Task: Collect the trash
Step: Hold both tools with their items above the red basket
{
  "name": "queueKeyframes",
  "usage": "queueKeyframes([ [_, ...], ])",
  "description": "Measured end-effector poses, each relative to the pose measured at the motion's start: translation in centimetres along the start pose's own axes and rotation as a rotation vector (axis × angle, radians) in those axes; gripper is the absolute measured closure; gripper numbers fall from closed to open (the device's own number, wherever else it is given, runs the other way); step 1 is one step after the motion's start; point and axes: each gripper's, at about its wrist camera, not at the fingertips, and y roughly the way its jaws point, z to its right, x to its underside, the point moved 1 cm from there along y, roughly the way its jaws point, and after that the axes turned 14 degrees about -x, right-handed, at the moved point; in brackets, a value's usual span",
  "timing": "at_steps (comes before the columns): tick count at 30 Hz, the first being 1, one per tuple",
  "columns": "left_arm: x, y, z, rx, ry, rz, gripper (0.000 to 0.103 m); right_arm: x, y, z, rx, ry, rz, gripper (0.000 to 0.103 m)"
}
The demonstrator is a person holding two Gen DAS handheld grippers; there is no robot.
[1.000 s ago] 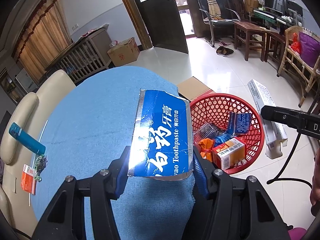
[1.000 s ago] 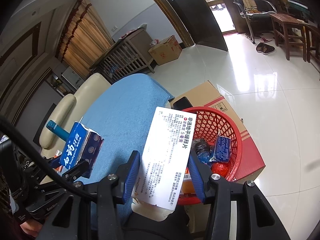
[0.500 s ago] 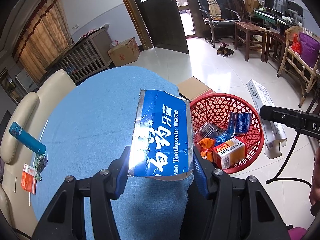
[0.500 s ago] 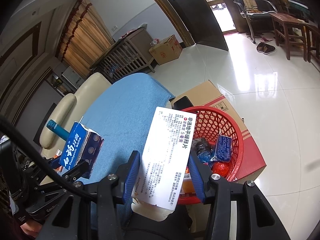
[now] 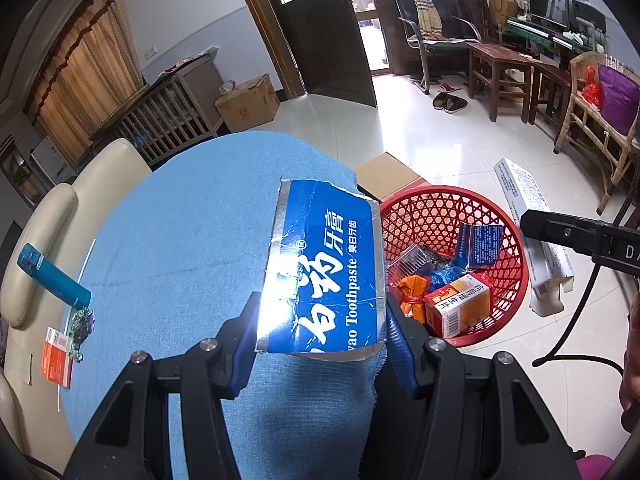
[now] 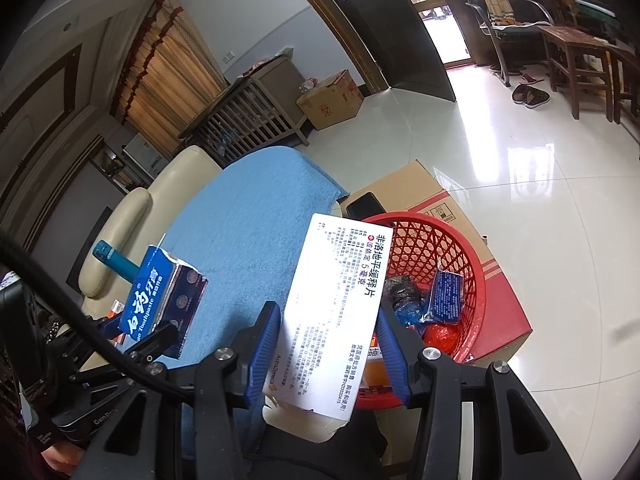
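My left gripper [image 5: 320, 332] is shut on a blue toothpaste box [image 5: 324, 276], held above the blue-cloth table [image 5: 180, 240], left of the red basket [image 5: 500, 216]. The right wrist view shows this box [image 6: 160, 296] at the left. My right gripper [image 6: 328, 344] is shut on a white medicine box [image 6: 336, 308], held beside the red basket [image 6: 452, 240]. The white box [image 5: 524, 196] also shows at the right of the left wrist view. The basket holds several wrappers and an orange carton [image 5: 460, 308].
A teal lighter [image 5: 52, 276], a small orange packet [image 5: 56, 356] and a bead trinket [image 5: 80, 320] lie at the table's left edge. The basket sits on a cardboard box [image 6: 424, 188]. A cream sofa [image 5: 48, 216] stands behind the table. Tiled floor lies to the right.
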Motion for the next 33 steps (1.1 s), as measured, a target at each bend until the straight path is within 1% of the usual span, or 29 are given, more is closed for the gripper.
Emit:
queueKeyframes([
  [13, -0.3, 0.4, 0.5, 0.014, 0.019, -0.018, 0.044, 0.0, 0.2, 0.6, -0.001, 0.022, -0.007, 0.051],
  [33, -0.8, 1.2, 1.5, 0.036, 0.053, -0.023, 0.044, -0.3, 0.5, 0.8, -0.002, 0.033, -0.011, 0.051],
])
